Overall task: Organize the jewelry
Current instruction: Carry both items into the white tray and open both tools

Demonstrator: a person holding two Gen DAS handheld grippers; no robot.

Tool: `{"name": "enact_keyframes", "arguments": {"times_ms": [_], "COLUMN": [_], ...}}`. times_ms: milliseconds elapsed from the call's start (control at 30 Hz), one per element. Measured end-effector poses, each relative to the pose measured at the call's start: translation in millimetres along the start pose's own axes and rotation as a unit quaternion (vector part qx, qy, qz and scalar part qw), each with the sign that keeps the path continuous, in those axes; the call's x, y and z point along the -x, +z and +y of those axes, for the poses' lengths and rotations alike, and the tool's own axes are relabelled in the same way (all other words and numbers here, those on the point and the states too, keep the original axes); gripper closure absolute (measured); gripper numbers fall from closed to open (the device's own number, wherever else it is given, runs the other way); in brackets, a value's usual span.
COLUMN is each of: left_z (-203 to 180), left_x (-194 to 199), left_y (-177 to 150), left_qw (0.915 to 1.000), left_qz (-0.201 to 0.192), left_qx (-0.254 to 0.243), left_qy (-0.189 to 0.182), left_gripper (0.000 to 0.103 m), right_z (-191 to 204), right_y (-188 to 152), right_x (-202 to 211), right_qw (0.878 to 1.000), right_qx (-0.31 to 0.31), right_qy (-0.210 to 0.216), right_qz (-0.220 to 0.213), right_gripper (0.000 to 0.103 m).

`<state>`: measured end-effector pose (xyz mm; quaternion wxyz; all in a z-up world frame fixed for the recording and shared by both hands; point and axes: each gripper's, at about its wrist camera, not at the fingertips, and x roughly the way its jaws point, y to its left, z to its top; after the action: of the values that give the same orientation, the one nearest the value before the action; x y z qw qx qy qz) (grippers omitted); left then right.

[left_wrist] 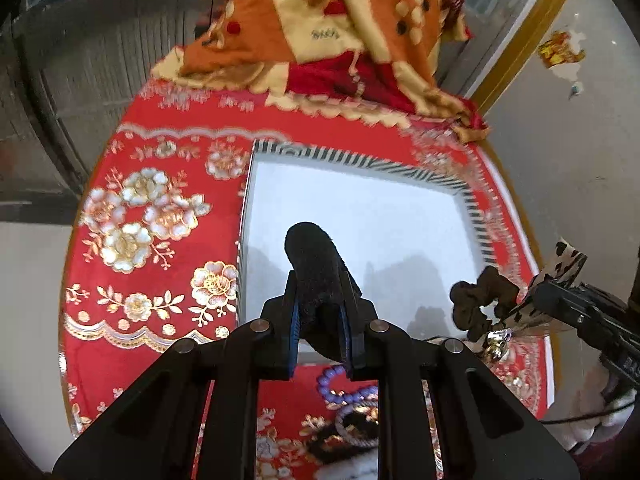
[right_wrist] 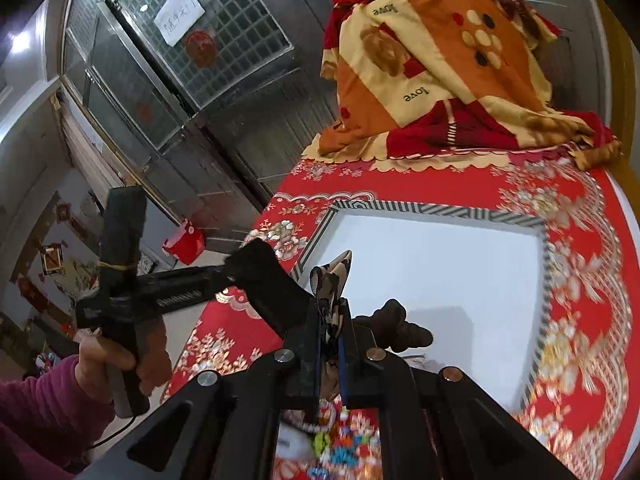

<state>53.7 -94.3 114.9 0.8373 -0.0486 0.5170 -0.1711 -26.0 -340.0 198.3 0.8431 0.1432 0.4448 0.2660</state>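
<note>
My left tool is clenched on a black fuzzy piece, which juts out past the pads above the white tray. My right tool is clamped tight on a patterned brown-and-cream fabric hair tie, with a dark scrunchie hanging just beside it over the same tray. The zebra-striped rim frames the tray, which sits on the red flowered table. Purple beads lie on the cloth just behind the left tool, near the tray's closest edge. A folded orange blanket lies at the table's far end. A hand grips the left tool's handle.
</note>
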Motion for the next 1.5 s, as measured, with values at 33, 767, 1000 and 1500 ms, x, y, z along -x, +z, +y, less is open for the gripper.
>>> {"name": "enact_keyframes", "arguments": {"times_ms": [33,767,1000,1500], "left_z": [2.0,7.7,4.2,26.5], "left_x": [-7.2,-62.9,-85.5,-89.3], "left_y": [0.2,70.5,86.1,79.5], "left_qw": [1.0000,0.9990,0.9984,0.9965], "left_qz": [0.008,0.004,-0.004,-0.039], "left_qx": [0.004,0.022,0.027,0.073], "left_qy": [0.001,0.039,0.049,-0.013], "left_gripper": [0.088,0.088,0.087,0.039], "right_z": [-0.8,-49.3,-86.9,-124.3], "right_y": [3.4,69.8,87.9,74.8], "right_x": [-12.4,-122.5,-148.9,-158.0], "right_qw": [1.000,0.999,0.995,0.991], "right_qx": [-0.002,-0.044,-0.082,-0.107], "right_qy": [0.005,-0.011,-0.050,-0.081], "right_qz": [0.009,0.029,0.020,0.018], "right_gripper": [0.097,0.097,0.097,0.036]}}
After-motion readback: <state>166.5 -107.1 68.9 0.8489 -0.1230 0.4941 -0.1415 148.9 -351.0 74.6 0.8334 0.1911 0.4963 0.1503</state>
